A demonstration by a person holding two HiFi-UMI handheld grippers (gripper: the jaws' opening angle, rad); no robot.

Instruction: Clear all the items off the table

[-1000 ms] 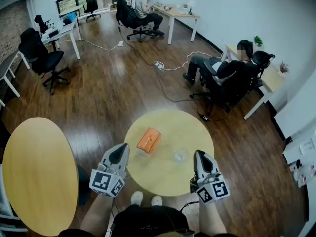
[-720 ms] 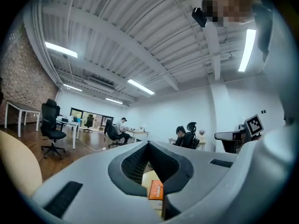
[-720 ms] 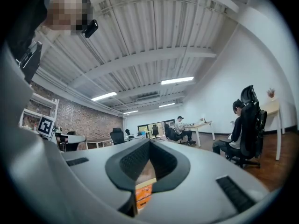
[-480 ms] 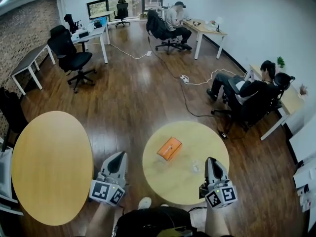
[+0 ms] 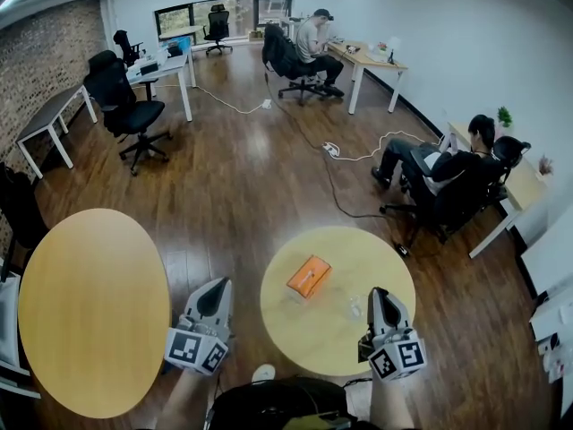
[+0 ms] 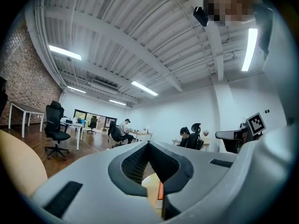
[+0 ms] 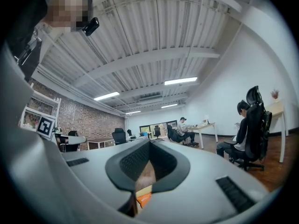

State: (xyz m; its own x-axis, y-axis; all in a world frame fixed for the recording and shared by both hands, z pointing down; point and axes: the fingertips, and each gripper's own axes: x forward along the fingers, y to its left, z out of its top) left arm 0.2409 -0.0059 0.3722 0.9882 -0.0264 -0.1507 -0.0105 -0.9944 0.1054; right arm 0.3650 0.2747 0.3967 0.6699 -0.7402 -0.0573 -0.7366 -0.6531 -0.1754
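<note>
The orange box [image 5: 309, 276] lies near the middle of the round table [image 5: 385, 262], with a small clear item [image 5: 354, 305] closer to its near-right edge, so clearing looks unfinished. The right gripper [image 5: 379, 294] hovers at that edge and the left gripper [image 5: 218, 285] just off the table's near-left side, each with jaws together on nothing. A pickup likely calls for parting the jaws and reaching in.

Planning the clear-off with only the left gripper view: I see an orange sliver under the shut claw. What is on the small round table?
Observer: An orange box and, nearer the person, what looks like a clear glass.
Operator: Where is the left claw?
Observer: In the head view the left claw shows left of the round table, off its edge.
Operator: And the right?
Observer: The right claw is over the table's near right edge, just right of the glass.
</note>
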